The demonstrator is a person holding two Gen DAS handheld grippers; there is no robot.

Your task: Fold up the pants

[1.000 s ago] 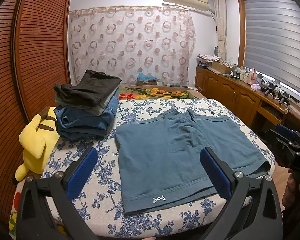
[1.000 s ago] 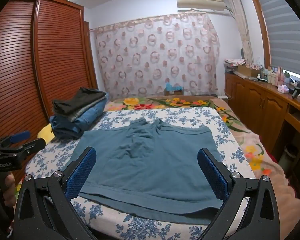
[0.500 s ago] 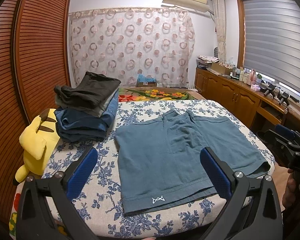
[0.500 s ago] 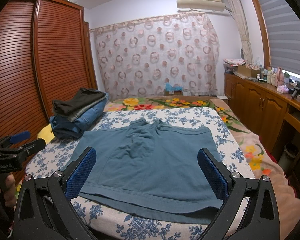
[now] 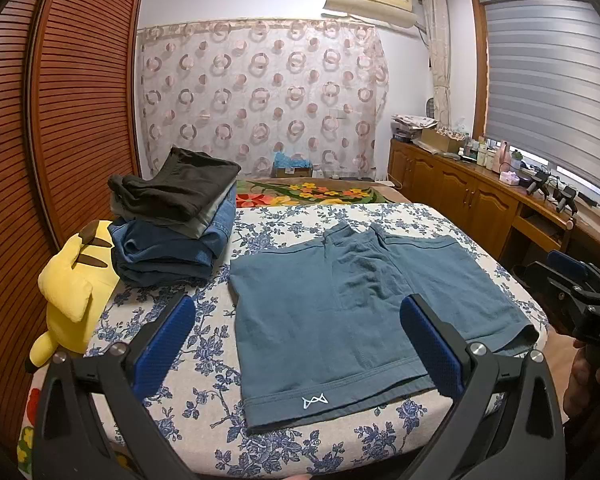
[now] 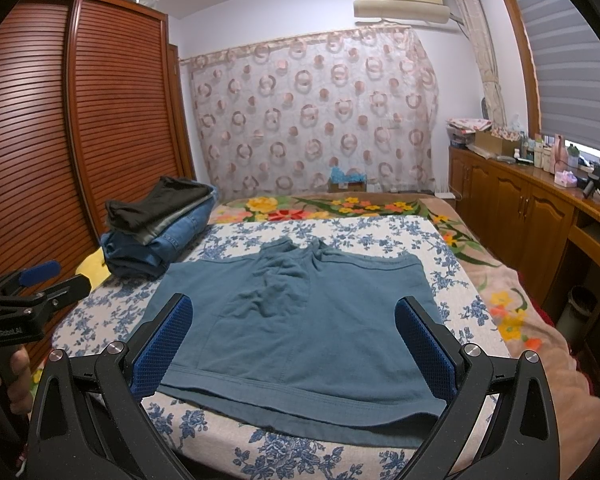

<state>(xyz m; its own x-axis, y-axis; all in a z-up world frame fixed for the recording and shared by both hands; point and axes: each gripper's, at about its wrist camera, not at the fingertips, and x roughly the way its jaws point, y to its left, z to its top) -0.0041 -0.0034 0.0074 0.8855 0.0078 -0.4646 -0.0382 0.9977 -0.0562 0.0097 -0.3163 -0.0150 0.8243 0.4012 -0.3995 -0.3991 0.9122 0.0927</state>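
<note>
Floral bedsheet (image 5: 204, 344) held teal shorts (image 5: 340, 308) spread flat, unfolded. Left gripper (image 5: 298, 344) and right gripper (image 6: 292, 344) hovered released, empty; next, I'd guess, pinch a leg hem.

Slatted wooden wardrobe (image 5: 60, 120), circle-patterned curtain (image 5: 260, 96), shuttered window (image 5: 548, 80).

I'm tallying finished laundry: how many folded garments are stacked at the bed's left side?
3 visible: a dark charcoal piece on top, a grey one under it, blue jeans at the bottom. More may be hidden within the stack. The teal shorts lie flat, unfolded.
</note>
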